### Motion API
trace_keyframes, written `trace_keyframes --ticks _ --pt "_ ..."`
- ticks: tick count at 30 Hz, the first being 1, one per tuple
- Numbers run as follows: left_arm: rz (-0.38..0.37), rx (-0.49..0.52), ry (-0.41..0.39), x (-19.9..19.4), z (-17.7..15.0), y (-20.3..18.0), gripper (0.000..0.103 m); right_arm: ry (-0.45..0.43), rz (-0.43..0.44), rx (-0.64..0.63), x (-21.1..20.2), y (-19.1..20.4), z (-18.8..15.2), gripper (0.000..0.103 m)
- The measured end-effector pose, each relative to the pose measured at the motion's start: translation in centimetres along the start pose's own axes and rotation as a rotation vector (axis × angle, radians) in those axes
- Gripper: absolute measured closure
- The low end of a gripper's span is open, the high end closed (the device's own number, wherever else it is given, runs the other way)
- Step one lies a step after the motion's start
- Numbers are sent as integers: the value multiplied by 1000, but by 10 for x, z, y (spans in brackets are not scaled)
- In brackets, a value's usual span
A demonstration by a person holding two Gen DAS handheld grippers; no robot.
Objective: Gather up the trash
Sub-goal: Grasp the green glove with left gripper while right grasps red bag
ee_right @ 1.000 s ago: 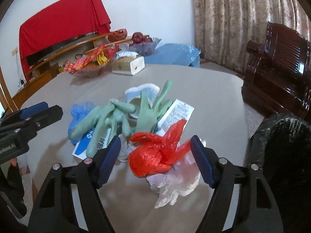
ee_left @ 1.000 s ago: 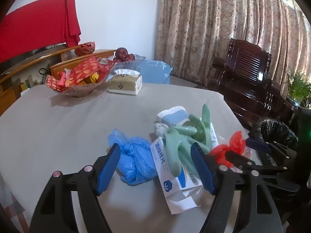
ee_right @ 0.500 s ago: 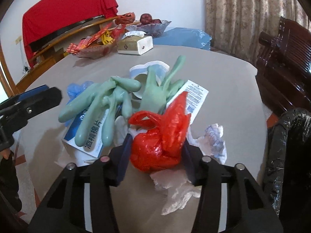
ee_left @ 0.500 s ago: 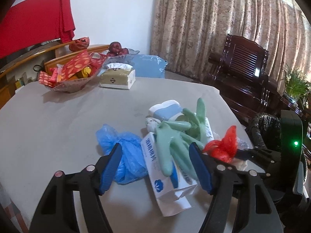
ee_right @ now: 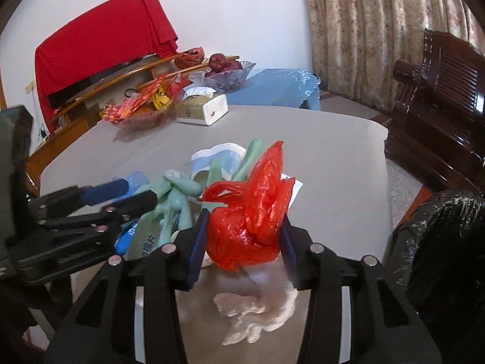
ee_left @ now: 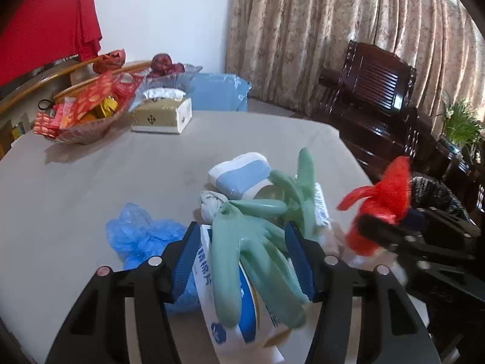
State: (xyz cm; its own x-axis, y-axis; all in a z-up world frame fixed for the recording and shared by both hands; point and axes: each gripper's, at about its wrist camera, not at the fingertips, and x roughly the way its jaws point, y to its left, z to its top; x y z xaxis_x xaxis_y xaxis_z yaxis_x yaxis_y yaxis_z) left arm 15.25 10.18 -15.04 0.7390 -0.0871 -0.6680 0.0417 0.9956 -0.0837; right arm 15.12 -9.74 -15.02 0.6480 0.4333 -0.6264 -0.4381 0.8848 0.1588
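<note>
On the grey surface, near its right edge, lies the trash pile: a pair of green rubber gloves draped over a white-and-blue paper packet, w/ a crumpled blue plastic bag just beside them on the left, a white-and-blue cup-like container behind, and crumpled white tissue at the near edge. One piece is off the pile: a red plastic bag sits pinched betw. the pads of the right hand-held gripper, which is closed on it and appears to hold it clear of the surface.

Progress looks early; nearly all the trash is on the surface and nothing can be seen inside the black-lined bin at the right edge, whose interior is hidden.

Left hand-held gripper points down at a slant over the pile, jaws part-way closed and just been closing, straddling the gloves and packet; the right pad looks to touch the gloves, but a firm pinch isn't evident. Right unit is angled downward too, close beside the left one.

Further back, not trash by the look of it: a tissue box, a snack basket, a fruit bowl.
</note>
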Motion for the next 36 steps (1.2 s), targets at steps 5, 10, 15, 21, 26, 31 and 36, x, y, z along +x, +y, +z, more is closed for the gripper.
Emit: trace_keyframes --ticks 5,10,15,21,26,31,36 --pt "14 2 41 24 6 2 46 3 -1 8 2 -3 -1 61" --pt "41 20 35 30 10 1 66 7 -5 24 5 -4 -1 60" --pt "56 57 2 25 11 -3 88 -2 -2 27 3 -4 1 60" --pt "7 -10 -41 8 19 5 94 -16 0 23 -5 -4 1 60" --pt "-21 -10 -100 -15 31 3 94 -42 8 28 -16 -4 8 60" --pt "-53 -8 -161 -40 43 0 94 -88 22 18 -35 0 19 60" --pt "-94 -4 -205 -63 52 -6 94 -129 33 14 -57 0 27 60"
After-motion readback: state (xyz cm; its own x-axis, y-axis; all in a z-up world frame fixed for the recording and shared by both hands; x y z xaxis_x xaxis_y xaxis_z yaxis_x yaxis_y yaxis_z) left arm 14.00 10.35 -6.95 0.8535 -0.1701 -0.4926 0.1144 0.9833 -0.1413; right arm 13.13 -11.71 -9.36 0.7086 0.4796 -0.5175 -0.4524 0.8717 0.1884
